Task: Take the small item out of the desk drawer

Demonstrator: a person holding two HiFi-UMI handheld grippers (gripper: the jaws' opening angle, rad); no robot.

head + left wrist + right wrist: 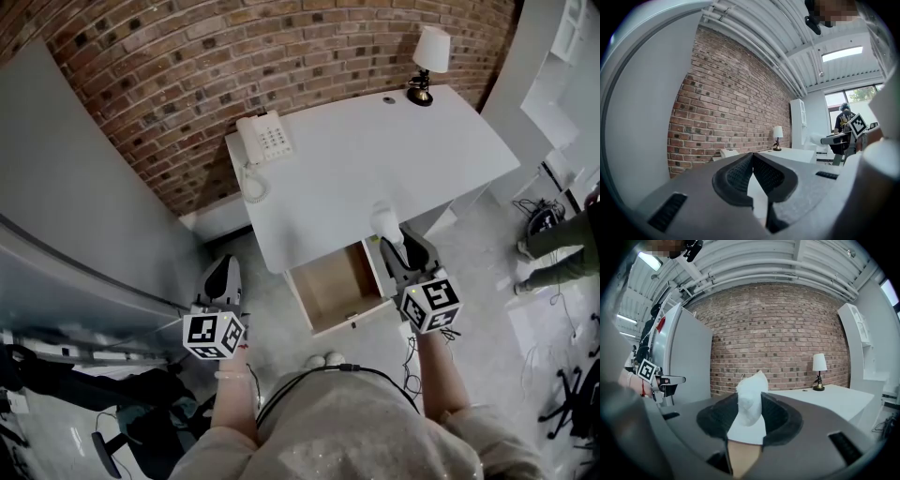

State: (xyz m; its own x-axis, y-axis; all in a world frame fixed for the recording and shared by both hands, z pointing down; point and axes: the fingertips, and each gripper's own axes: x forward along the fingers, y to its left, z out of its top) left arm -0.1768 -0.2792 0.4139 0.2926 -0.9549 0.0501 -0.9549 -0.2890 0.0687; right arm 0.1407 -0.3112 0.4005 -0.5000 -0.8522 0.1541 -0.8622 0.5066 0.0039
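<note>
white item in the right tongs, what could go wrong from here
1. The item sits between the right tongs with its top poking well past their tips. It looks soft, so it might slip out, probably into the open drawer or onto the floor.
2. The drawer stands pulled out toward the person; stepping forward could bump it.
3. The left tongs are shut and off to the side, too far to catch a drop.

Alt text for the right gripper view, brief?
The right gripper holds a small white item between its jaws, in front of a brick wall. A white desk with a lamp stands behind; the left gripper shows far left.
</note>
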